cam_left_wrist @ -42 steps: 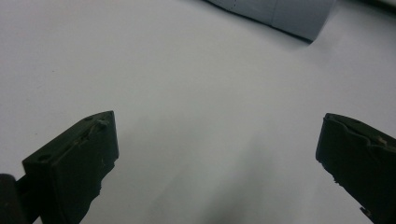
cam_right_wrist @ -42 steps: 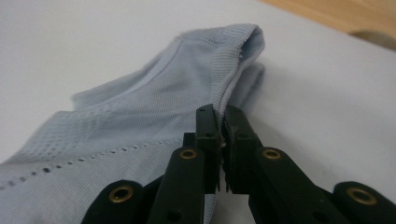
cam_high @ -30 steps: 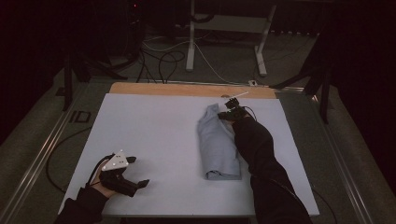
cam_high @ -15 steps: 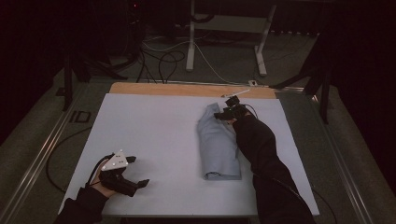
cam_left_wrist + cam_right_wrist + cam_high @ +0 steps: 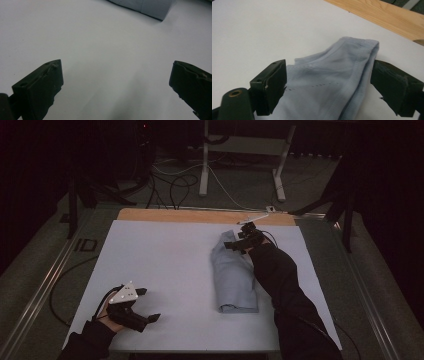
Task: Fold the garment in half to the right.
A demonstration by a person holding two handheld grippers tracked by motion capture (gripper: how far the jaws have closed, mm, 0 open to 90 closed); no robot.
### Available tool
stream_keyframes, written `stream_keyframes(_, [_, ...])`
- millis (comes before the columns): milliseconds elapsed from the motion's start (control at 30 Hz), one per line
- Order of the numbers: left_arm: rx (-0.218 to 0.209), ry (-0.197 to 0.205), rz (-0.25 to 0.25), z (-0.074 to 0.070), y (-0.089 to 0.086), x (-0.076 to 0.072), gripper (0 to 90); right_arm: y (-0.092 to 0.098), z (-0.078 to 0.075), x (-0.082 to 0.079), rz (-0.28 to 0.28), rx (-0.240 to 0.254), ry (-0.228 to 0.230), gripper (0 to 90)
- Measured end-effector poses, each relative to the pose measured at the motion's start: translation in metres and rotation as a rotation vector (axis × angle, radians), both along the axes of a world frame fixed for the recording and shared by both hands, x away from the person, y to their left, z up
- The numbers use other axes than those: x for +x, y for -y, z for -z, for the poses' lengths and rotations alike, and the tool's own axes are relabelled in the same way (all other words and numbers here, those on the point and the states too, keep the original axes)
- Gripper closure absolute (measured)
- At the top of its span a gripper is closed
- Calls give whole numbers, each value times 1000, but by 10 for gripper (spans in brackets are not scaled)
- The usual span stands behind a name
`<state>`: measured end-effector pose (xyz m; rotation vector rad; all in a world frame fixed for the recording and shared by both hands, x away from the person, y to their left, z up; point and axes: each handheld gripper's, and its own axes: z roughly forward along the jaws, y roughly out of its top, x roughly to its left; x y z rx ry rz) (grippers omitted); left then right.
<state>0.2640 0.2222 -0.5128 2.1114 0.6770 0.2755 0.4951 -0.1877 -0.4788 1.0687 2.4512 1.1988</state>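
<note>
Smooth matte white tabletop (image 5: 165, 270) edged along its far side by a pale wooden strip (image 5: 200, 215), set in a dark room above grey floor strewn with black cables (image 5: 175, 187) and the white legs of a metal stand (image 5: 205, 165). Folded long and narrow right of centre, a soft light-blue knitted garment (image 5: 231, 276) with a ribbed hem, its far end lying between the wide-spread, just-opened jaws of the right gripper (image 5: 239, 245), pads off the cloth. Near the front left corner, well apart from the garment, the left gripper (image 5: 145, 305) with its 2 black jaws spread over bare white surface.
</note>
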Motion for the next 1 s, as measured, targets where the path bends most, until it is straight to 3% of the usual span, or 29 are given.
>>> stream_keyframes(500, [-7,5,3,-1,-1,0,5,-10,-16,-29,-101,8,25,137])
stream_keyframes(1000, [-11,18,-1,-3,-2,-1,5,-18,-27,-74,-221,35,80,135])
